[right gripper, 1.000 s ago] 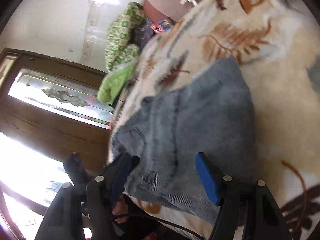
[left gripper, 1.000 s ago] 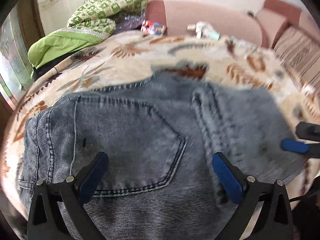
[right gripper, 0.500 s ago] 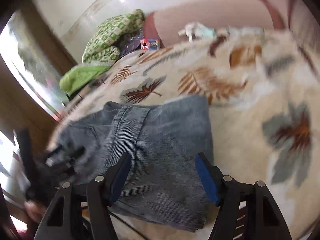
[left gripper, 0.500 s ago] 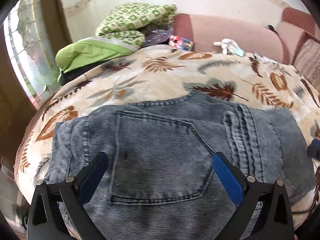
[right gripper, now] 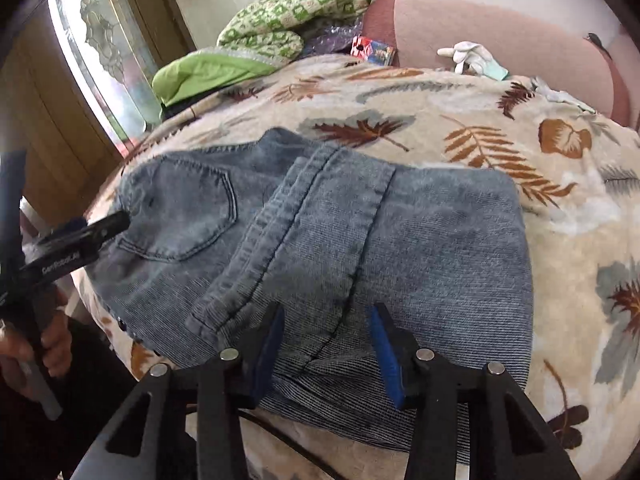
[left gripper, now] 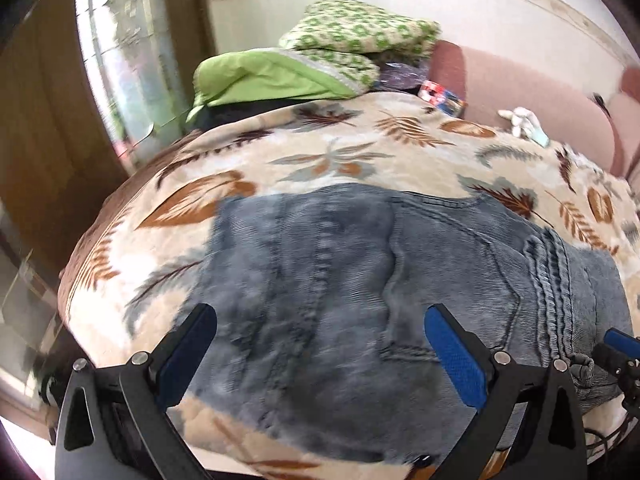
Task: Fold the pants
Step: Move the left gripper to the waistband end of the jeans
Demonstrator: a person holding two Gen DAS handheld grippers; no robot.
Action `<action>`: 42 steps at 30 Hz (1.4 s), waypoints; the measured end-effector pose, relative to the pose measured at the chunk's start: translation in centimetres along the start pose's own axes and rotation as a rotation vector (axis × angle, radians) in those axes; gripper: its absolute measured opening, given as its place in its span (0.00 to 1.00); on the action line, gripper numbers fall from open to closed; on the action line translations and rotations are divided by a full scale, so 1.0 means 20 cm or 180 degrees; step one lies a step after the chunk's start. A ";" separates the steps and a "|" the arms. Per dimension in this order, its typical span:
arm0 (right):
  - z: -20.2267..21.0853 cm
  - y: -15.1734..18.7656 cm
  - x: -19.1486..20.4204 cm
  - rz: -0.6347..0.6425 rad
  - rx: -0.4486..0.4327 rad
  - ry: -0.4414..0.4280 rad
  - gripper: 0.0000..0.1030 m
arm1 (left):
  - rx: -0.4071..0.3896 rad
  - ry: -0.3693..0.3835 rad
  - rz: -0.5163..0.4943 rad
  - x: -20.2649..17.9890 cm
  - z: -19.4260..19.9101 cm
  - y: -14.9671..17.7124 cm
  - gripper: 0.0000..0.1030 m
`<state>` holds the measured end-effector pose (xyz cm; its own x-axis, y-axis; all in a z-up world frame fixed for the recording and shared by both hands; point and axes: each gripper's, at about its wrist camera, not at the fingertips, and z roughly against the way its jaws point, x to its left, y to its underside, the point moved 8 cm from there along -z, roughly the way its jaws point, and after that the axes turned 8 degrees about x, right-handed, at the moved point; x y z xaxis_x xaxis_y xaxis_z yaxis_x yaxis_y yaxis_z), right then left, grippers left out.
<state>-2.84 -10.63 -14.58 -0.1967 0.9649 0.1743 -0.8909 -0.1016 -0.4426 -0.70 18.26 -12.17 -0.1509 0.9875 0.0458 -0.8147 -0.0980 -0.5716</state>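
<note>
Blue jeans [right gripper: 332,240] lay folded in a thick pile on a blanket [right gripper: 520,128] with brown and grey leaves on it. The blanket covered a bed or sofa. The jeans sat near the front edge of the blanket, with a back pocket facing up on the left part of the pile and a folded leg end lying across the top.

The right gripper [right gripper: 326,344] pointed down at the near edge of the jeans. Its blue pads had just been moving closer together. They had a gap between them, with the denim lying under that gap, and nothing was pinched.

The left gripper [left gripper: 320,350] hung over the jeans with its blue pads spread wide apart. It held nothing. In the right camera, a hand [right gripper: 48,344] held that tool at the left edge.

Farther back sat a green quilt [right gripper: 288,16], a pink cushion [right gripper: 500,36], a white glove [right gripper: 468,54] and a small colourful box [right gripper: 372,50].
</note>
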 end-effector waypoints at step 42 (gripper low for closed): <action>-0.05 0.04 0.06 0.0100 0.0109 -0.0411 0.49 | 0.0486 -0.0777 -0.0316 0.09 -0.22 0.06 1.00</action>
<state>-3.43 -9.36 -15.54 -0.2737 0.9221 0.2735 -0.8965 -0.1415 -0.4198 0.55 20.44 -16.25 -0.1814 0.9361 0.3013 -0.9042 -0.0382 -0.4255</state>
